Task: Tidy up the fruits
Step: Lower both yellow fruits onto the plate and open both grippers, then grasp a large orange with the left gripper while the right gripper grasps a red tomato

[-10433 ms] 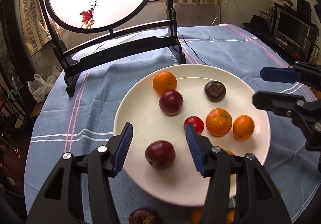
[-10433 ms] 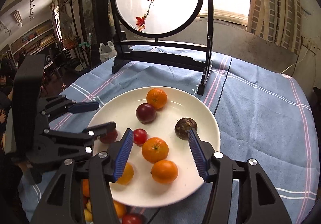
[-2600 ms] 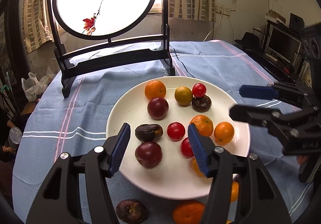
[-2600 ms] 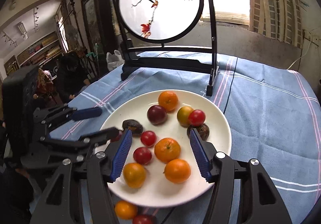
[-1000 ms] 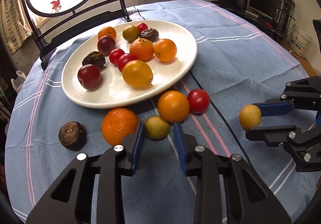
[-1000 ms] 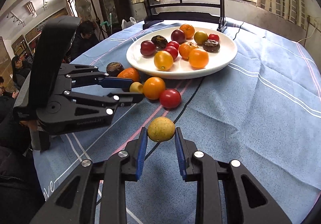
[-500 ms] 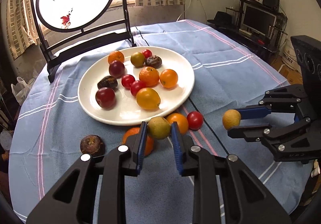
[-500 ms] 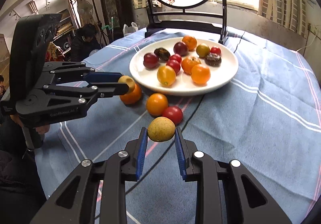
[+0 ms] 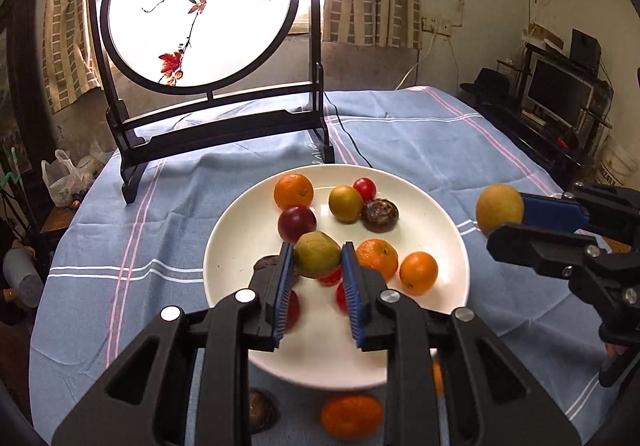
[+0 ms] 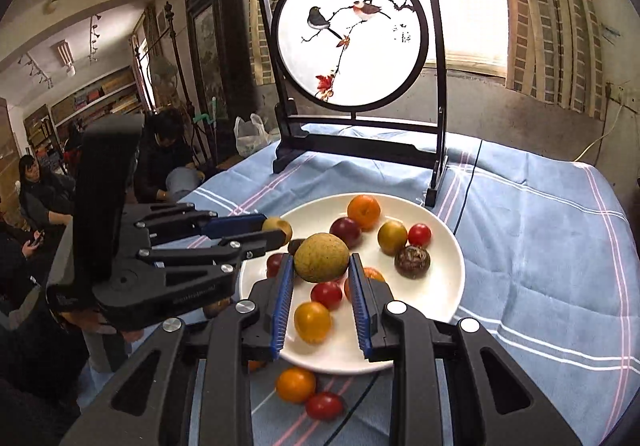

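Most fruit sat on the round white plate (image 9: 448,230) already. Left hand-held gripper (image 9: 316,270) gripped a greenish-yellow round fruit (image 9: 317,255), right hand-held gripper (image 10: 322,274) a tan round fruit (image 10: 321,257) — both above the plate. Approx. four pcs, incl. an orange mandarin (image 9: 351,416), remained on the blue striped desk cloth (image 9: 128,246).

Daylight enters from the curtained window behind the round backlit bird-painted screen in its black wooden frame (image 9: 200,10), which glares nearly white in both views. The room beyond the bench's left edge in the right wrist view lies dim. The white round ceramic plate (image 9: 436,222) shines brightly, and the fruit casts soft shadows on it. Fruit beneath the left claw (image 9: 316,258) smears with motion blur. Fisheye distortion bows the curtains and darkens every picture corner.
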`<state>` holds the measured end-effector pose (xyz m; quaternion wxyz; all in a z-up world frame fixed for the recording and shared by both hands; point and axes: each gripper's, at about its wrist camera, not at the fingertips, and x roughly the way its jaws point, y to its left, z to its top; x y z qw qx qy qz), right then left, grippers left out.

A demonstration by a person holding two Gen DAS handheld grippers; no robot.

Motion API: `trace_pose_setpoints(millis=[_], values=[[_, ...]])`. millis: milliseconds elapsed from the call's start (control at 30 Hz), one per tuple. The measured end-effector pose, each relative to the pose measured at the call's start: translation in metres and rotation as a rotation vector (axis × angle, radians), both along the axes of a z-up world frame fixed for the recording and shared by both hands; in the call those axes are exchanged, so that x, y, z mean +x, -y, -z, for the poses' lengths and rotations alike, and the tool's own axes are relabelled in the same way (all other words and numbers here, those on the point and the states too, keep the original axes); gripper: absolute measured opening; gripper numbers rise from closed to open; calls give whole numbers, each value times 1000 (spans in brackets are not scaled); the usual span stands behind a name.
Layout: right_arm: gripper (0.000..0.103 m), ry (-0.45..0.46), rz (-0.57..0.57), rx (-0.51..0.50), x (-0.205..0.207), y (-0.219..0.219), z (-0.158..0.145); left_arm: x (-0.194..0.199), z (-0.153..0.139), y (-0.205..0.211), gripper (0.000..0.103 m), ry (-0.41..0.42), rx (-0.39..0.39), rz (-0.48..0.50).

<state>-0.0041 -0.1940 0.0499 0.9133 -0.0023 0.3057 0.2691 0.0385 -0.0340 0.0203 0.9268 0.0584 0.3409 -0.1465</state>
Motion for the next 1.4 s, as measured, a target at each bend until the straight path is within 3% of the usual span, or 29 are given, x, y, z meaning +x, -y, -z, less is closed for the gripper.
trace_pose_setpoints(millis=[167,667,733,767,800,1000,1067,1167,1267,1400], values=[[28,-2,21,41,25,-4,-2,22,12,-2,24,-22,-8,-26],[28,-79,46,-31,72,-24,33,30,30,2,24,-52,33,-26],[41,-75,66,-33,74,-22,34,31,30,2,25,-56,32,-24],[51,-74,79,-23,74,-19,33,30,31,1,31,-57,30,-29],[51,-71,85,-4,73,-16,32,30,30,0,33,-56,29,-35],[52,-40,73,4,50,0,18,24,16,-10,36,-25,1,-45],[56,-18,54,-17,33,3,13,15,6,-14,50,7,-12,-49],[59,3,15,-61,3,7,11,-4,-7,-18,60,60,-14,-33],[60,8,-28,-118,-26,10,18,-28,-8,-20,66,76,12,0],[60,-32,-85,-230,-52,4,46,-56,8,-23,67,44,56,48]])
